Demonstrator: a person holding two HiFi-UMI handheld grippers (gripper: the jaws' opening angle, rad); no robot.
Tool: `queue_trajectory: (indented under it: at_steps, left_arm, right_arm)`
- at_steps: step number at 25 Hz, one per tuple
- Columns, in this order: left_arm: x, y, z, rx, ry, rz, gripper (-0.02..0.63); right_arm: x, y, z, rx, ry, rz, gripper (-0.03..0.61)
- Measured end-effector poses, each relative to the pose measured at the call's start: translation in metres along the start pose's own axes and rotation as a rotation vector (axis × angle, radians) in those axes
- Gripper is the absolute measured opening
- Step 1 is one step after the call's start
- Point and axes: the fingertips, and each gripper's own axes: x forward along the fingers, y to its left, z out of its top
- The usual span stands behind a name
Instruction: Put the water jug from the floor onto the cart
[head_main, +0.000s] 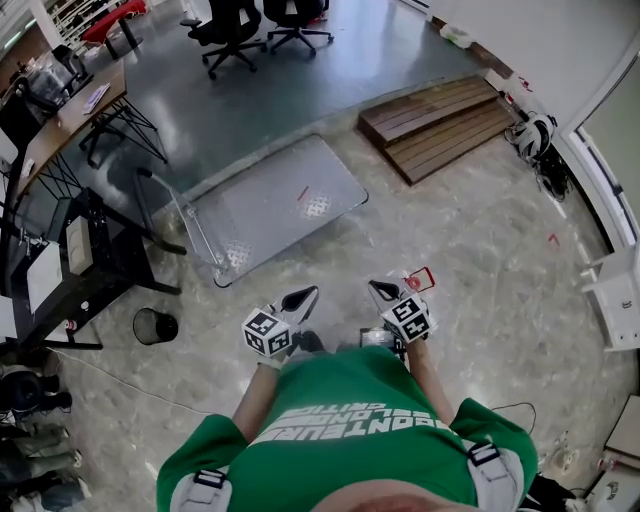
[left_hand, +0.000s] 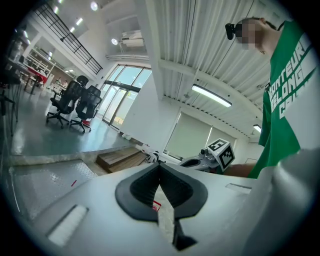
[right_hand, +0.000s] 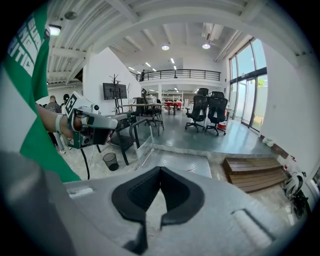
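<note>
The cart (head_main: 270, 205) is a flat metal platform trolley with a handle at its left end, on the floor ahead of me. It also shows in the left gripper view (left_hand: 45, 182) and the right gripper view (right_hand: 180, 162). I cannot make out a water jug in any view. My left gripper (head_main: 308, 294) and right gripper (head_main: 376, 287) are held side by side in front of my green shirt, short of the cart. Both are shut with nothing between the jaws, as seen at the left gripper (left_hand: 160, 167) and the right gripper (right_hand: 160, 170).
A stack of wooden steps (head_main: 440, 125) lies at the back right. A black waste bin (head_main: 155, 325) and desks (head_main: 70, 110) stand on the left, office chairs (head_main: 235, 30) at the back. A small red frame (head_main: 420, 278) lies by my right gripper.
</note>
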Motion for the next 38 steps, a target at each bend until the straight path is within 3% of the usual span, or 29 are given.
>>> queue_trajectory:
  at_steps: [6, 17, 38]
  left_arm:
    - [-0.01, 0.022, -0.005, -0.021, 0.025, -0.003, 0.009]
    - [0.006, 0.046, 0.002, -0.012, 0.059, -0.015, 0.009]
    - [0.123, 0.063, 0.035, 0.037, 0.141, -0.134, 0.009]
  right_arm:
    - [0.009, 0.009, -0.003, 0.025, 0.013, -0.015, -0.008]
    - [0.036, -0.014, 0.005, 0.068, -0.001, -0.025, -0.008]
    - [0.041, -0.129, -0.003, 0.163, -0.005, -0.116, -0.008]
